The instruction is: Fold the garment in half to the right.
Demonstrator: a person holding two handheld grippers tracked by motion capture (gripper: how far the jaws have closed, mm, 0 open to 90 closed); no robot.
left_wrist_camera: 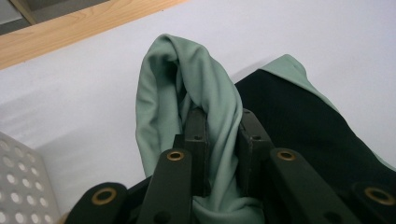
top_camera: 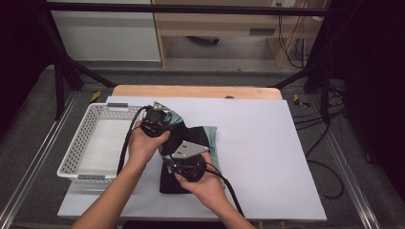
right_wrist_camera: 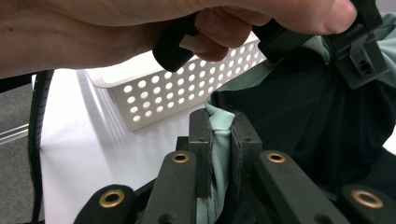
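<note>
i have a folded green-and-black garment [top_camera: 193,152] lying on the white sheet [top_camera: 267,157] that covers the desk, just right of the white perforated basket [top_camera: 102,143]. both of my tools are on it at once. my left gripper [left_wrist_camera: 223,140] has its jaws clamped on a bunched fold of the pale green cloth at the garment's far edge, near the basket's corner; the cloth loops up above the pads and falls back between them, so the grip sits on a doubled layer rather than one thin edge. my right gripper [right_wrist_camera: 219,144] has its jaws clamped on a green fold at the nearer part of the bundle, with the black panel beside it. in the right gripper view my left hand [right_wrist_camera: 140,28] hangs above, close to the basket wall.

i judge the two grips are set apart along the bundle so that it keeps its folded shape when lifted, instead of sagging open from one point. the basket stands empty right beside it, which suggests to me the garment is meant to go over the rim into it.
</note>
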